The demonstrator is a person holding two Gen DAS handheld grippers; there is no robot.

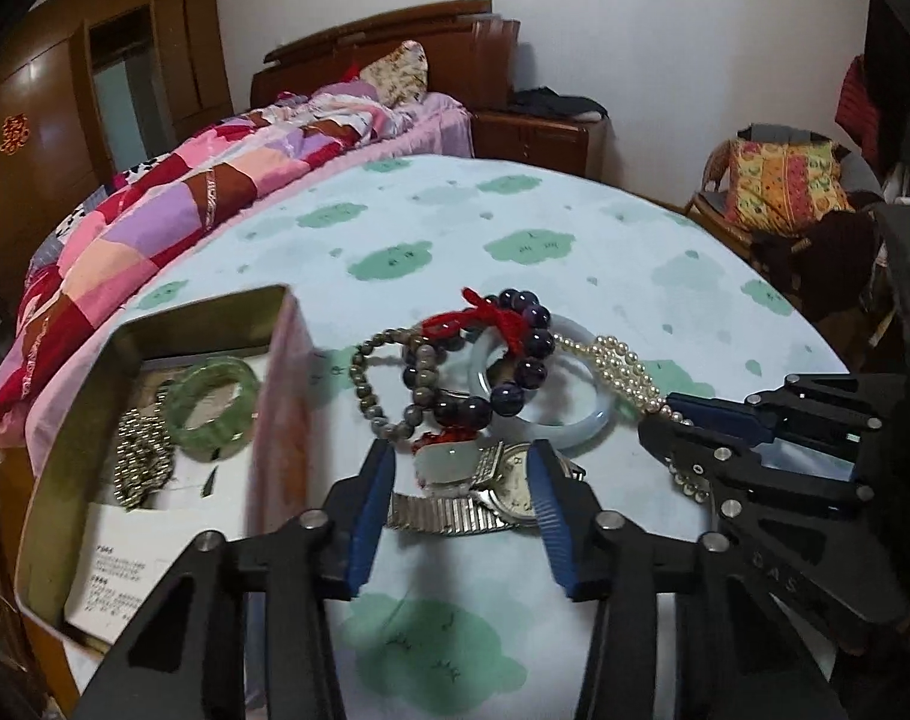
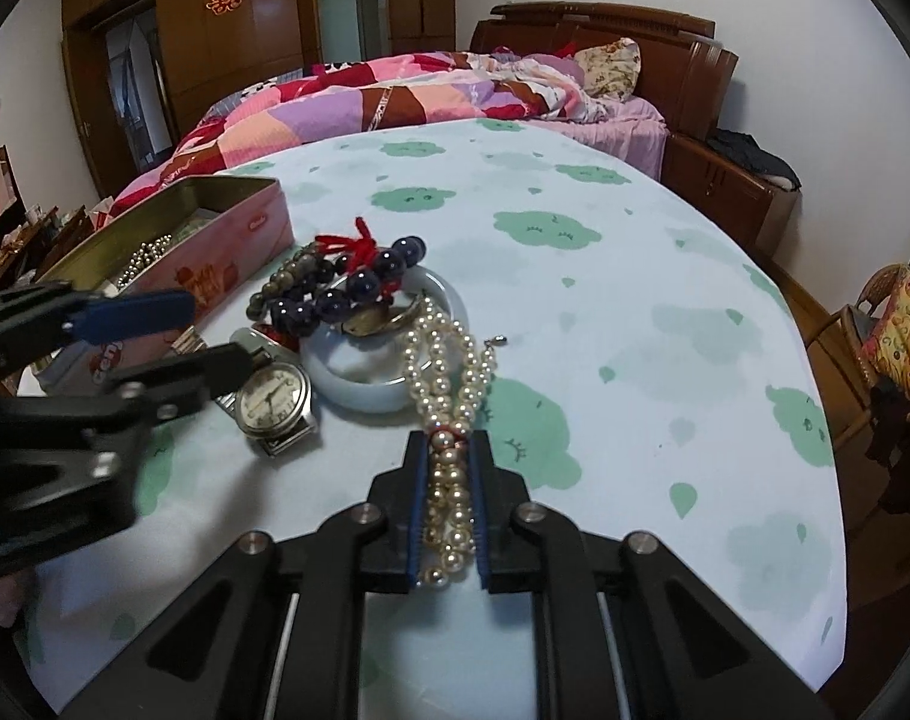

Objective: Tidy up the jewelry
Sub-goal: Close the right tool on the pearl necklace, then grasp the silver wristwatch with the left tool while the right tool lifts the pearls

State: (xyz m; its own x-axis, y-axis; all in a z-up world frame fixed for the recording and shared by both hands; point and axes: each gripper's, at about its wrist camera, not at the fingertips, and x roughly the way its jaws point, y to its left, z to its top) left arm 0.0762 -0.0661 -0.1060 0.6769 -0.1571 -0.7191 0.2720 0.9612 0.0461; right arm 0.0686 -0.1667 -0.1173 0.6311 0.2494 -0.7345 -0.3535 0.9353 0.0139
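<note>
A jewelry pile lies on the table: a purple bead bracelet (image 1: 523, 354) with red cord, a brown bead bracelet (image 1: 371, 387), a pale jade bangle (image 1: 580, 420), a silver watch (image 1: 508, 495) and a jade pendant (image 1: 449, 459). My left gripper (image 1: 460, 456) is open around the pendant and watch. My right gripper (image 2: 449, 441) is shut on the pearl necklace (image 2: 449, 360), which trails over the bangle (image 2: 365, 390). It also shows in the left wrist view (image 1: 670, 414). A pink tin box (image 1: 155, 432) holds a green bangle (image 1: 215, 399) and a bead chain (image 1: 140, 462).
The table has a pale cloth with green cloud prints (image 2: 574, 240). A bed with a patchwork quilt (image 2: 395, 96) stands behind it. A chair with a colourful cushion (image 1: 778, 180) stands at the right. The tin box (image 2: 173, 252) sits by the table's left edge.
</note>
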